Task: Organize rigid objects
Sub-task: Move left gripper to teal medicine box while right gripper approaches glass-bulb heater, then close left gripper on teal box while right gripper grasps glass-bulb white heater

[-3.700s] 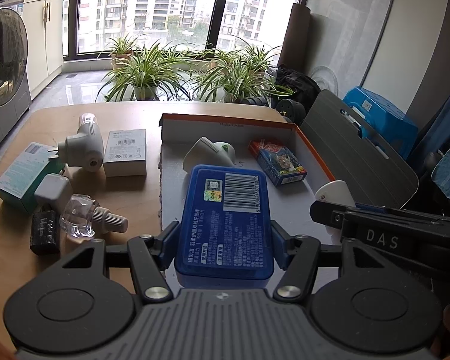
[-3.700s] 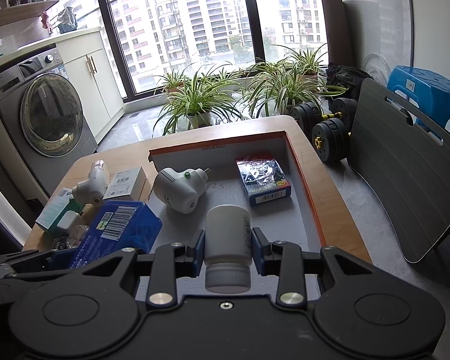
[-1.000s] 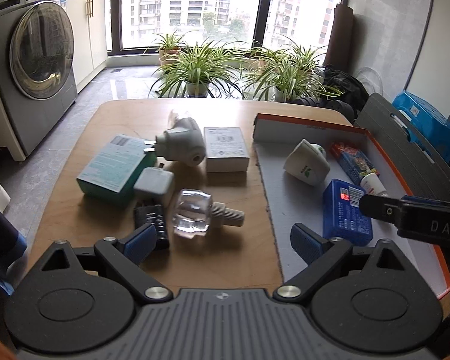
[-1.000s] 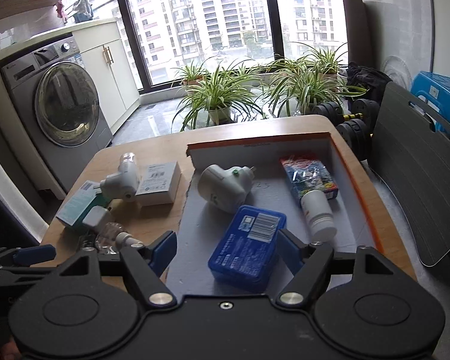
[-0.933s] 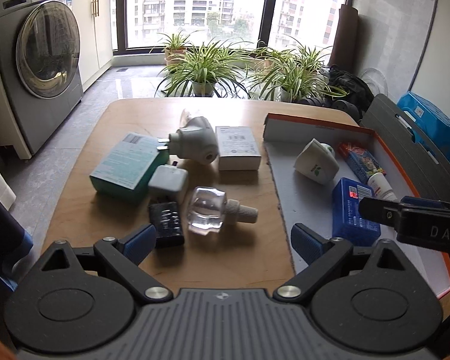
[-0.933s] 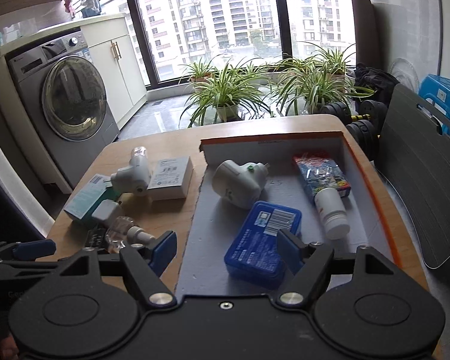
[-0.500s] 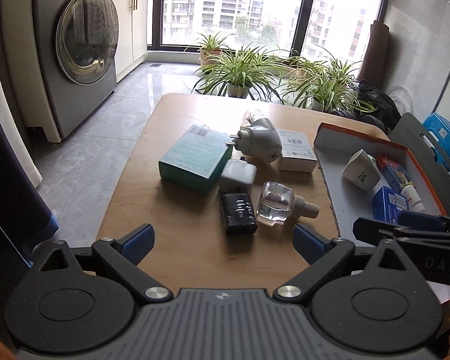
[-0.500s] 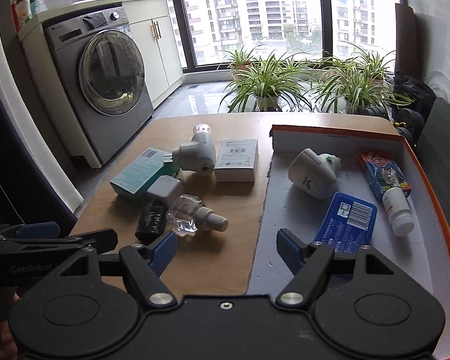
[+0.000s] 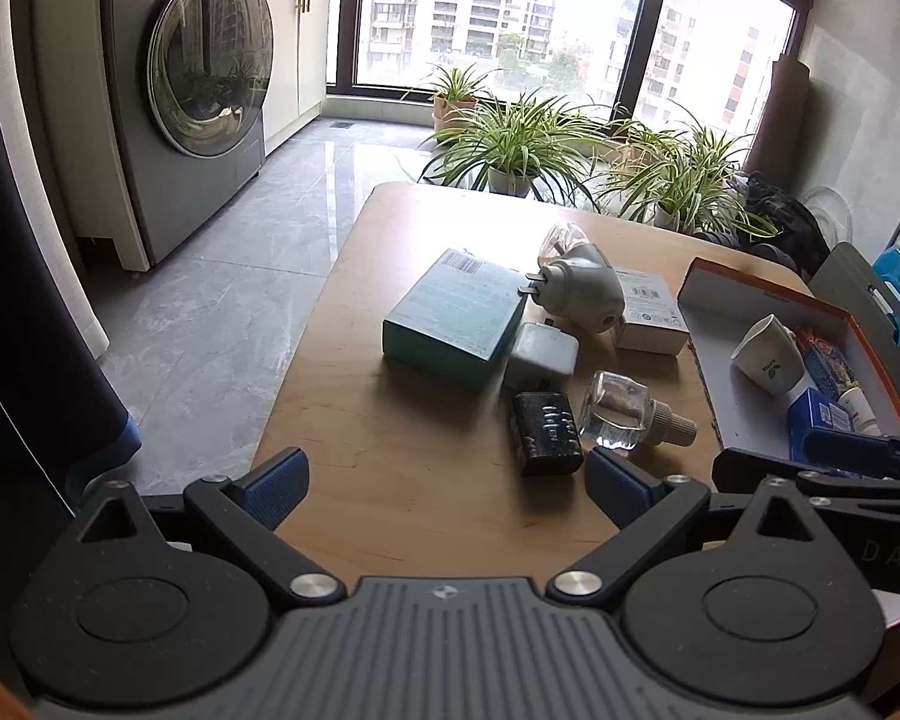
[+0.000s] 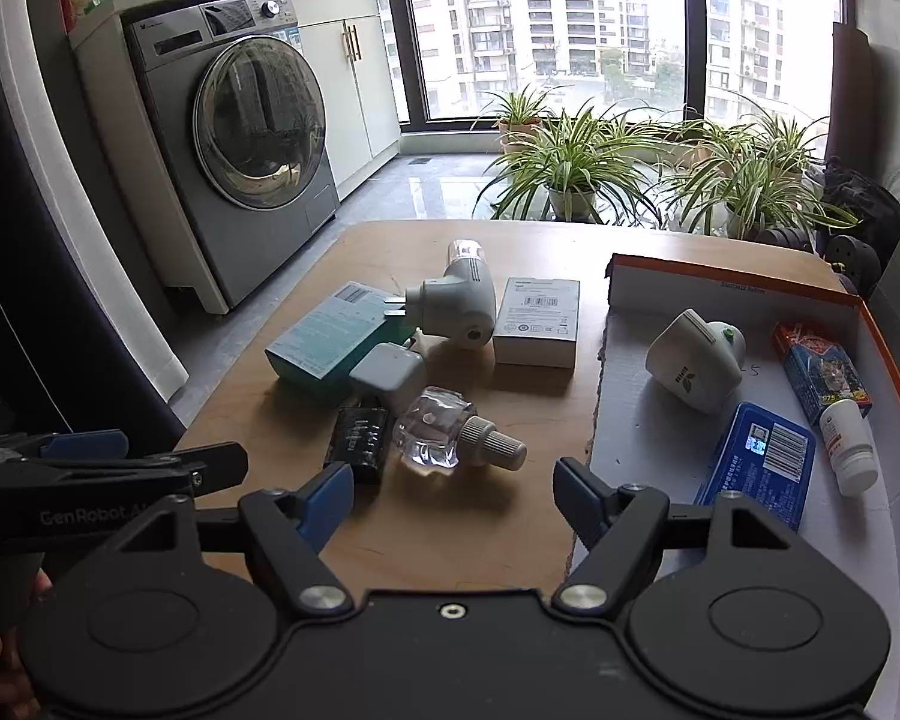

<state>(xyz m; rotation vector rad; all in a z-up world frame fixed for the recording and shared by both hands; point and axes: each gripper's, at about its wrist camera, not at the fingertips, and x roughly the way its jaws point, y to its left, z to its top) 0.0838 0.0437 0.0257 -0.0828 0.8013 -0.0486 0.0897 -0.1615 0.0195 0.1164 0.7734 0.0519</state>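
Over the table (image 10: 450,534), both tongs (image 9: 444,483) (image 10: 453,495) gape empty, blue box (image 10: 756,468) now boxed.

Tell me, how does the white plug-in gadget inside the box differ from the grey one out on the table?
The white plug-in lies inside the orange-edged box; the grey plug-in lies on the bare table. The white one bears a green leaf logo and a green button; the grey one has neither. Only the grey one has a clear bottle fitted. Both lie on their sides.

Your blue case (image 10: 756,465) and bottle (image 10: 849,444) now in the box (image 10: 732,288), both grippers (image 9: 444,486) (image 10: 453,495) empty, off left.
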